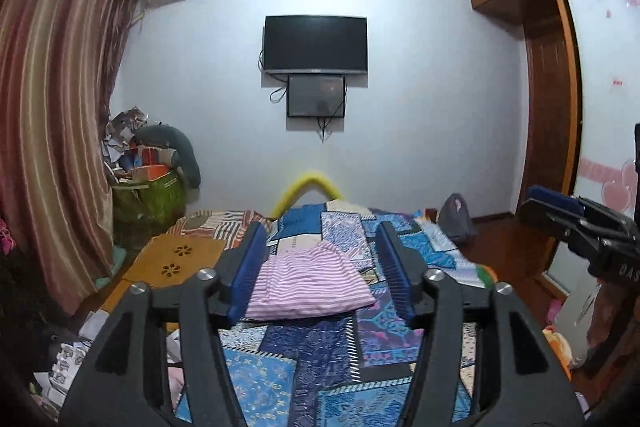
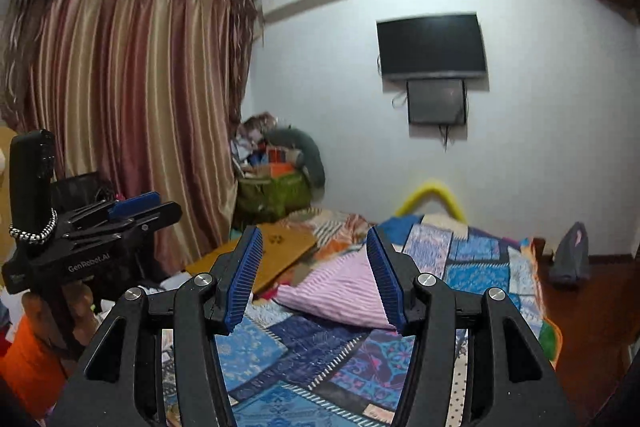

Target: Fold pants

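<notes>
**Both grippers lifted clear of a folded pair of striped pants**

We hold two black grippers with ribbed blue pads, and neither grasps anything. Our left gripper (image 1: 322, 267) has its fingers (image 1: 250, 273) spread, with only air between them. Our right gripper (image 2: 316, 277) is likewise released, its pads (image 2: 386, 281) apart and bare. Each points almost level across the room rather than down at the bed, which we judge suits hands drawing away from finished work.

Between the spread fingers, farther off, lie the pants (image 1: 310, 285): pink and white stripes, folded into a compact, thick rectangle. They rest flat on a blue patchwork bedspread (image 1: 316, 355), well apart from both grippers and touched by neither. From the right wrist view the near fold edge looks plump and slightly raised, so the bundle may want a press to sit flatter. We judge the folding essentially done.

Outward again, a tan cardboard sheet (image 1: 176, 261) lies at the bed's left edge. Beyond it hang striped curtains (image 1: 56, 99), and a dark television (image 1: 315, 43) is mounted on the far white wall.
</notes>
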Tool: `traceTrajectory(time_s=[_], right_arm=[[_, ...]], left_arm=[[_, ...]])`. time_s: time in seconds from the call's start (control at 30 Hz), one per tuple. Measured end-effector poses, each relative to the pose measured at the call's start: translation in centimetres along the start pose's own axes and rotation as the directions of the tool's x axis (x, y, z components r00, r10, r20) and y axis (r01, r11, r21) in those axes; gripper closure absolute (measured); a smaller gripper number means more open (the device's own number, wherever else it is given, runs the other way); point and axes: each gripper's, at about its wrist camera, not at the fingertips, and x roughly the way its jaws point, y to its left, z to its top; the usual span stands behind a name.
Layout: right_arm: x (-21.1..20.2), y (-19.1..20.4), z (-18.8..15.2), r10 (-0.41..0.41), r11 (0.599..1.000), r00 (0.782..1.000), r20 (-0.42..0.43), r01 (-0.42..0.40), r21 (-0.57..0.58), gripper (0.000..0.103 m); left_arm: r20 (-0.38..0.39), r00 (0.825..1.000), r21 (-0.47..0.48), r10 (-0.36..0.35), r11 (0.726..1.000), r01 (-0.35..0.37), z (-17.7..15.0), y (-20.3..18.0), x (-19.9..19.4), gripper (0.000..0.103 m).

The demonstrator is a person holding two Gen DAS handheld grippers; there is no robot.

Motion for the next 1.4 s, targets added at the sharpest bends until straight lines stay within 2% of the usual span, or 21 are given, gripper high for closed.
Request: traceTrajectory(time_s=[0.17,0.33,0.43,0.6,0.97,1.4], right_arm=[[-1.3,0.9,-0.7,-0.009,1.0,0.999,0.048,0.008,0.024,0.041],[-1.7,1.5,-1.1,-0.045,0.999,0.997,0.066,0.044,0.025,0.031],[-2.1,2.1,-1.3,-0.079,0.997,0.994,0.074,0.078,0.016,0.015],[-2.4,3.0,-1.4,-0.119,0.993,0.99,0.082,0.12,-0.008,0.001],[-3.1,2.0,-2.3,-0.128,0.991,0.988,0.086,0.124,0.051,0.0],[-3.0,2.0,-2.2,-0.13,0.991,0.989,0.064,0.127,0.051,0.0]], left_arm=[[0.022,1.0,-0.012,0.005,1.0,-0.004,-1.1,-0.6,-2.0,0.034],[0.026,1.0,-0.02,0.008,1.0,-0.008,-2.1,-0.8,-3.1,0.014],[0.038,0.999,-0.013,0.022,1.0,-0.022,-2.6,-1.1,-3.5,0.003],[0.033,0.999,-0.011,0.009,1.0,-0.008,-3.1,-1.3,-3.6,0.001],[0.027,1.0,-0.009,0.014,1.0,-0.014,-3.5,-1.0,-3.1,0.0],[0.025,1.0,-0.016,0.014,1.0,-0.013,-3.5,-0.7,-3.1,0.0]])
